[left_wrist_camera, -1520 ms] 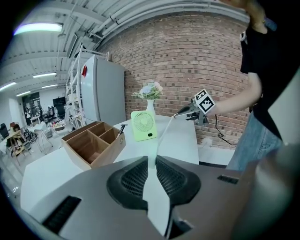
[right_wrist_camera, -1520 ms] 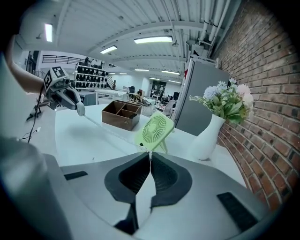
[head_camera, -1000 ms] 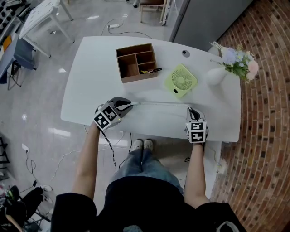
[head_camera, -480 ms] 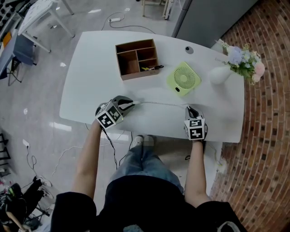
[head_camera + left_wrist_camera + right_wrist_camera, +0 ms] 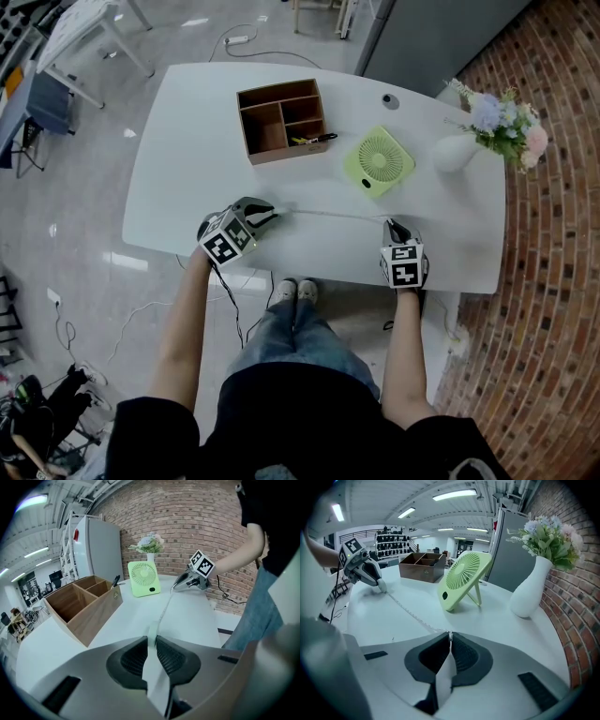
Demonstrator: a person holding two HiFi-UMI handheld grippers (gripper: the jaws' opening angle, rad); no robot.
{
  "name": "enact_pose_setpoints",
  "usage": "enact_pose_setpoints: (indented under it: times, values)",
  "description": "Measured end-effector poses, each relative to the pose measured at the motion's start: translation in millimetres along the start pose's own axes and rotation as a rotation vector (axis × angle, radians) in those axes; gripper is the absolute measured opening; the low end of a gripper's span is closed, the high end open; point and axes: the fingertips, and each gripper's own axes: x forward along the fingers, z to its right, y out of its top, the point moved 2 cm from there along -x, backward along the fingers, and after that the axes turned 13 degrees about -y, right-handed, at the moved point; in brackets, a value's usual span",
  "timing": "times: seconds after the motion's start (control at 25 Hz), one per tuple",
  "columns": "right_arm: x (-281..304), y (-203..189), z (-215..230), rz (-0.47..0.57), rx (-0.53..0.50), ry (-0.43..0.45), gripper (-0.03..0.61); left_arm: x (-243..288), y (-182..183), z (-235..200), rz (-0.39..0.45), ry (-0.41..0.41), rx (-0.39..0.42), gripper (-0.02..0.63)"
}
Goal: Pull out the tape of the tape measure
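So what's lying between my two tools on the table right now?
Only the pulled-out tape, running from the tape measure in the left tool to the right tool, over bare white table. The head view shows it best.

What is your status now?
Left gripper shut on pale round tape measure case. Right gripper shut on thin white tape, pulled out across white table. Nothing blocks it.

In the head view my left gripper hides nearly all of the tape measure case. Only a pale sliver shows between my pads. The tape ends unseen inside my right gripper. Its markings are too small to read. So are the dark bits in the wooden organizer, upper centre.
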Motion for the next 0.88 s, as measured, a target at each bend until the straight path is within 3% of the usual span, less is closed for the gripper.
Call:
enact_pose_setpoints:
  times: [0.24, 0.4, 0.88]
  values:
    - [-1.4, 1.7, 1.2, 0.01, 0.029, 0.012, 0.03, 0.9, 2.4, 1.5, -0.003, 0.002, -0.004, 0.069]
    - [-4.2, 2.2, 3.6, 0.015, 0.077, 0.014, 0.113, 2.2, 3.1, 0.9, -0.003, 0.004, -0.007, 0.07]
    - [-13.0, 7.4, 13.1, 0.047, 0.133, -0.001, 0.129, 4.9, 3.7, -2.5, 0.0, -0.001, -0.029, 0.081]
